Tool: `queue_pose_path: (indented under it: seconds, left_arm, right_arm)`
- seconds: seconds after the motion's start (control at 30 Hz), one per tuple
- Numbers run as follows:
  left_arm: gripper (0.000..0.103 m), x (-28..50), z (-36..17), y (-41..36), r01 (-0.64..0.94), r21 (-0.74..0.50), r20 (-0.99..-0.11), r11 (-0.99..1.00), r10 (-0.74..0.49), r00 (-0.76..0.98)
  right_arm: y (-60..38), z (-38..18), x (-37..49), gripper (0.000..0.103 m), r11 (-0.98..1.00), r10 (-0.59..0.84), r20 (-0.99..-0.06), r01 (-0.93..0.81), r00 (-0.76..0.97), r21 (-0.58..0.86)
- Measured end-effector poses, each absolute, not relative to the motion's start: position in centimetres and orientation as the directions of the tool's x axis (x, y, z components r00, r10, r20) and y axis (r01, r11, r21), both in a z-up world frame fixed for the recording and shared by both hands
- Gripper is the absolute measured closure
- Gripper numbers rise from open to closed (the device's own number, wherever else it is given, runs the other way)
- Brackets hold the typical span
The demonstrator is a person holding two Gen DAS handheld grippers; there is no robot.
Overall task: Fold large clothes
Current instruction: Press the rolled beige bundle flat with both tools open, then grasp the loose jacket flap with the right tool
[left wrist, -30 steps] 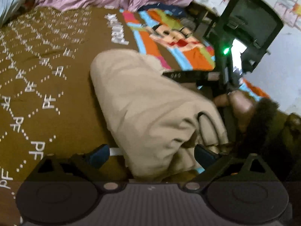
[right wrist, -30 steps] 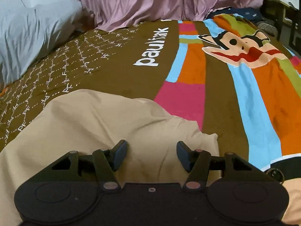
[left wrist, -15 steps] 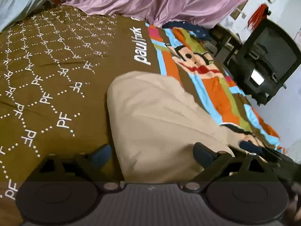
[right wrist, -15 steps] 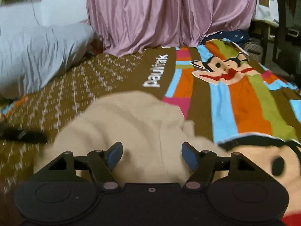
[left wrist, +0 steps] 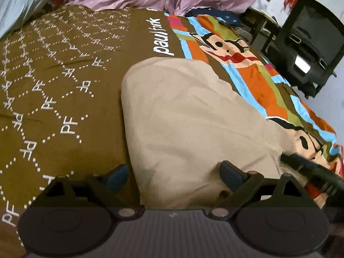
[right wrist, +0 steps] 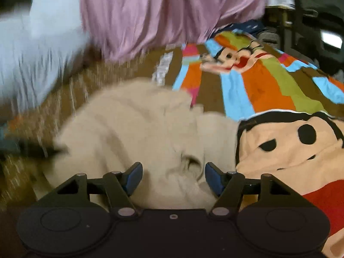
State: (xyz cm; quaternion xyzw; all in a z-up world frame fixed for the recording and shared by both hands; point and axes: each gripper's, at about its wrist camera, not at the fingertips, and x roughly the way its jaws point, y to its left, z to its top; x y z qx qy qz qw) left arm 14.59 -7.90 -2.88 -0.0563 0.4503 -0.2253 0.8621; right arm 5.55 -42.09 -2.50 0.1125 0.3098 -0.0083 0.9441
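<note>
L gripper [left wrist: 174, 175] points steeply down, jaws wide apart, blue pads [left wrist: 117, 175] clear of any grip, nothing pinched btwn them. R gripper [right wrist: 173, 177] also tilts down but shallower, jaws set wide w/ blue pads [right wrist: 134, 177] gripping nothing; view is motion-blurred. In L wrist view, R gripper's black finger [left wrist: 309, 168] pokes in from lower right, just beside L gripper's right finger; in R wrist view a dark blurred shape at left edge may be L gripper, can't tell.
</note>
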Motion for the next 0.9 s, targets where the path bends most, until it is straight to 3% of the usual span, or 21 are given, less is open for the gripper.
queue_pose_path:
  seconds: [0.1, 0.17, 0.27, 0.3, 0.33, 0.37, 0.43, 0.57, 0.67, 0.73, 0.8, 0.9]
  left_arm:
    - [0.008, 14.4, -2.9, -7.9, 0.344, -0.291, -0.748, 0.893, -0.436, 0.501]
    - [0.008, 14.4, -2.8, -7.9, 0.348, -0.285, -0.747, 0.893, -0.434, 0.503]
    - [0.008, 14.4, -2.9, -7.8, 0.342, -0.295, -0.745, 0.892, -0.439, 0.502]
    - [0.008, 14.4, -2.9, -7.7, 0.339, -0.301, -0.745, 0.891, -0.442, 0.499]
    - [0.008, 14.5, -2.9, -7.6, 0.336, -0.304, -0.746, 0.891, -0.443, 0.498]
    - [0.008, 14.4, -2.9, -7.5, 0.336, -0.305, -0.745, 0.891, -0.443, 0.498]
    - [0.008, 14.3, -2.8, -7.4, 0.335, -0.302, -0.744, 0.892, -0.441, 0.503]
    - [0.008, 14.1, -2.8, -7.0, 0.333, -0.303, -0.742, 0.893, -0.441, 0.505]
    - [0.008, 14.0, -2.8, -6.7, 0.338, -0.304, -0.743, 0.891, -0.443, 0.502]
    - [0.008, 14.0, -2.8, -6.7, 0.335, -0.308, -0.742, 0.89, -0.445, 0.501]
    - [0.008, 14.0, -2.8, -6.8, 0.333, -0.308, -0.742, 0.891, -0.444, 0.502]
    - [0.008, 14.0, -2.8, -6.9, 0.335, -0.306, -0.743, 0.891, -0.443, 0.502]
  right_arm:
    - [-44.5, -1.4, 4.7, 0.023, 0.936, -0.002, -0.492, 0.176, 0.87, 0.306]
    - [-46.3, -1.6, 5.5, 0.019, 0.907, -0.011, -0.498, 0.218, 0.867, 0.36]
    - [-48.9, -3.1, 7.6, 0.038, 0.847, 0.036, -0.551, 0.267, 0.834, 0.46]
    - [-49.6, -3.7, 8.4, 0.053, 0.822, 0.07, -0.56, 0.269, 0.826, 0.501]
    - [-50.2, -4.2, 9.1, 0.062, 0.799, 0.092, -0.563, 0.277, 0.821, 0.534]
    - [-50.5, -4.4, 9.6, 0.066, 0.785, 0.095, -0.558, 0.282, 0.824, 0.551]
    - [-50.6, -4.2, 10.1, 0.084, 0.794, 0.086, -0.514, 0.253, 0.854, 0.552]
    - [-47.3, -1.6, 9.0, 0.09, 0.94, 0.097, -0.392, 0.046, 0.915, 0.338]
    - [-43.0, -0.9, 7.7, 0.092, 0.997, 0.075, -0.396, -0.068, 0.915, 0.031]
    - [-41.9, -2.0, 8.1, 0.093, 0.997, 0.025, -0.48, -0.058, 0.877, -0.054]
    - [-43.1, -2.9, 9.1, 0.09, 0.999, -0.046, -0.565, 0.033, 0.824, -0.032]
    - [-47.0, -3.1, 9.4, 0.065, 0.964, -0.027, -0.596, 0.179, 0.802, 0.196]
